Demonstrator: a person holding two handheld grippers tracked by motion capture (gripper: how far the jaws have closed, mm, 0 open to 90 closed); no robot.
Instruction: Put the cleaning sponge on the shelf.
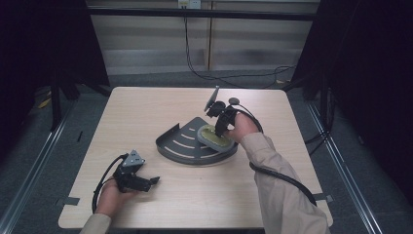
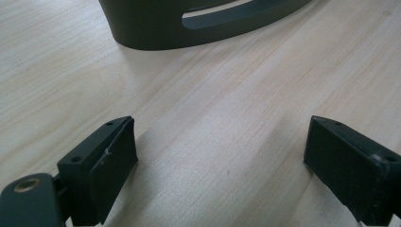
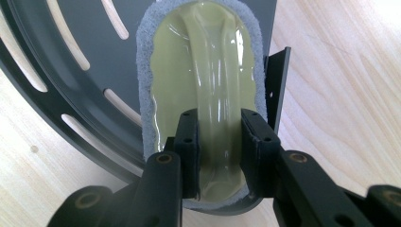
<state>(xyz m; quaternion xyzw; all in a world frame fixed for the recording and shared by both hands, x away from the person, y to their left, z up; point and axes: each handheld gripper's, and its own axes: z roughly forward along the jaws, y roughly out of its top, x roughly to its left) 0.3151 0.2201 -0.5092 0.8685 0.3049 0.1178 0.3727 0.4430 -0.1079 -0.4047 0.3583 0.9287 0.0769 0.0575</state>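
At the near edge of the tabletop (image 1: 195,204), the left gripper (image 1: 155,180) rests low in the person's left hand (image 1: 109,197), pointing toward the middle of the table. In the left gripper view its fingers (image 2: 111,163) stand wide apart with only bare wood between them; they hold nothing. Ahead of them, a little way off, is the curved wall of a dark grey rack (image 2: 189,28) with a long slot cut in it.

Farther in, near the table's centre, that rack (image 1: 185,144) lies flat: a quarter-round corner shelf with a raised rim and slotted floor. On its right part lies a scrubber (image 1: 214,136), a grey scouring pad topped with a pale yellow-green plastic grip.

The right gripper (image 1: 219,130) comes down on it from the right hand (image 1: 241,127), whose sleeve runs back to the lower right. In the right gripper view the fingers (image 3: 189,151) are closed on the raised ridge of the scrubber (image 3: 208,71), one pad on each side, pressing against it. The scrubber sits on the rack floor (image 3: 94,71), close to the straight side wall.

Beyond the table, cables trail across the floor.
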